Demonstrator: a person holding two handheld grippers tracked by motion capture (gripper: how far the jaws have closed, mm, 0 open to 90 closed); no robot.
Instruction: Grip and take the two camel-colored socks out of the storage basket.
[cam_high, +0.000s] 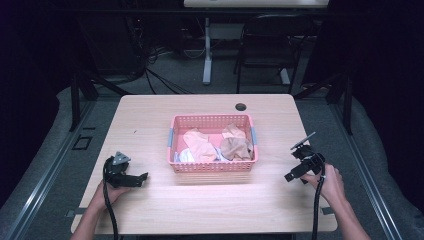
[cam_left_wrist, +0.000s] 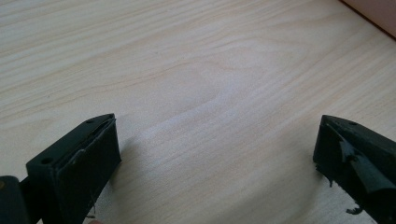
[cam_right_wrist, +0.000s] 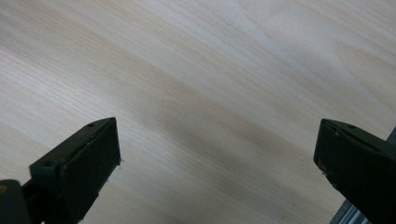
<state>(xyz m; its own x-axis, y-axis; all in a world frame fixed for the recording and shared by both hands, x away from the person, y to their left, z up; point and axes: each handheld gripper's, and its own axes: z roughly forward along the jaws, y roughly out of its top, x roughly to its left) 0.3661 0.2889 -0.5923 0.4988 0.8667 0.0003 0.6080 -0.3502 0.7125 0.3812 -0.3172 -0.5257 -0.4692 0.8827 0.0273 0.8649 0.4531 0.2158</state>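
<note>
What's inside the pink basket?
The pink basket holds crumpled cloth pieces: a peach one, a tan one and a bit of white. Anything underneath them is covered.

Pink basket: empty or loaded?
Loaded. The pink basket holds crumpled cloth pieces, peach, tan and white, piled loose inside its walls.

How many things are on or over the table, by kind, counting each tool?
Baskets: 1, the pink basket at mid-table.
Cloth pieces in the basket: at least 3 (peach cloth, tan cloth, white cloth); the heap hides any others.
Tools: 2, the left tool and the right tool, both open and empty.
Total: 6 at least.
</note>
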